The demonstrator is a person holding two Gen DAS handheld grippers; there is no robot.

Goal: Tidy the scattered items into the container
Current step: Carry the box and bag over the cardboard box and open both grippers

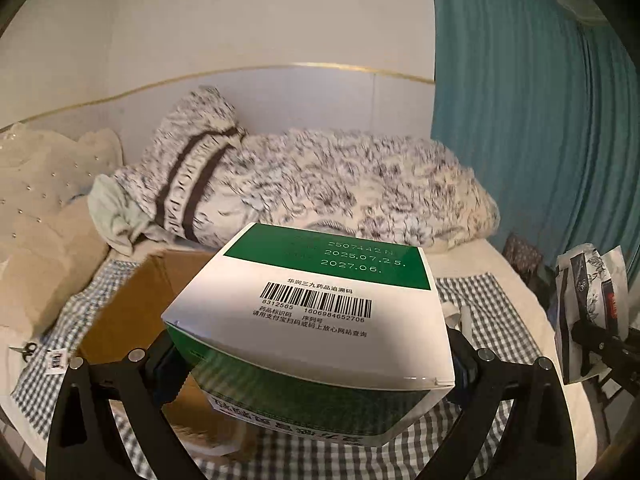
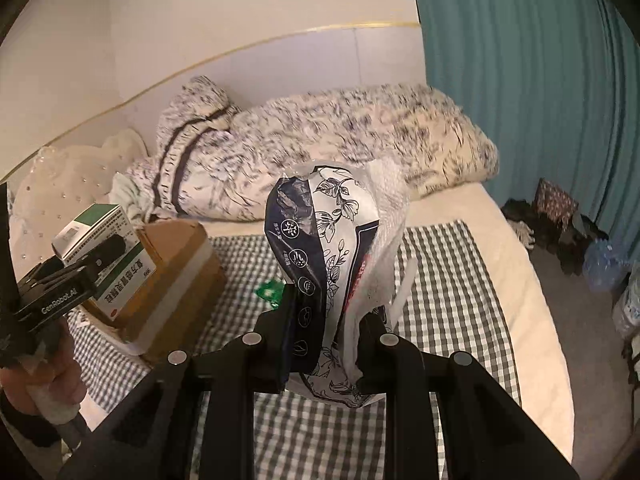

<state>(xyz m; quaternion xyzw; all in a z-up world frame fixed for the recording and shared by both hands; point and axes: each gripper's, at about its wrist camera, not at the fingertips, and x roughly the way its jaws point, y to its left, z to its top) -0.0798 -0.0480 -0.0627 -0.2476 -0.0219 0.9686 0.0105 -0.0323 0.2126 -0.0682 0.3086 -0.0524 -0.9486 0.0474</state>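
My left gripper (image 1: 316, 364) is shut on a green and white medicine box (image 1: 312, 320) and holds it above the brown cardboard box (image 1: 132, 304) on the checked cloth. From the right wrist view the medicine box (image 2: 100, 232) hangs over the cardboard box (image 2: 176, 272), with the left gripper (image 2: 72, 272) around it. My right gripper (image 2: 326, 320) is shut on a crumpled dark-blue and white floral packet (image 2: 328, 240) and holds it upright above the cloth, right of the cardboard box. The packet also shows in the left wrist view (image 1: 588, 304).
A green wrapper (image 2: 270, 292) lies on the checked cloth (image 2: 440, 280) by the cardboard box. Small scissors (image 1: 26, 350) lie at the left. A fluffy speckled blanket (image 1: 320, 176) lies behind. A teal curtain (image 1: 520, 100) hangs at right, clutter on the floor (image 2: 560, 232).
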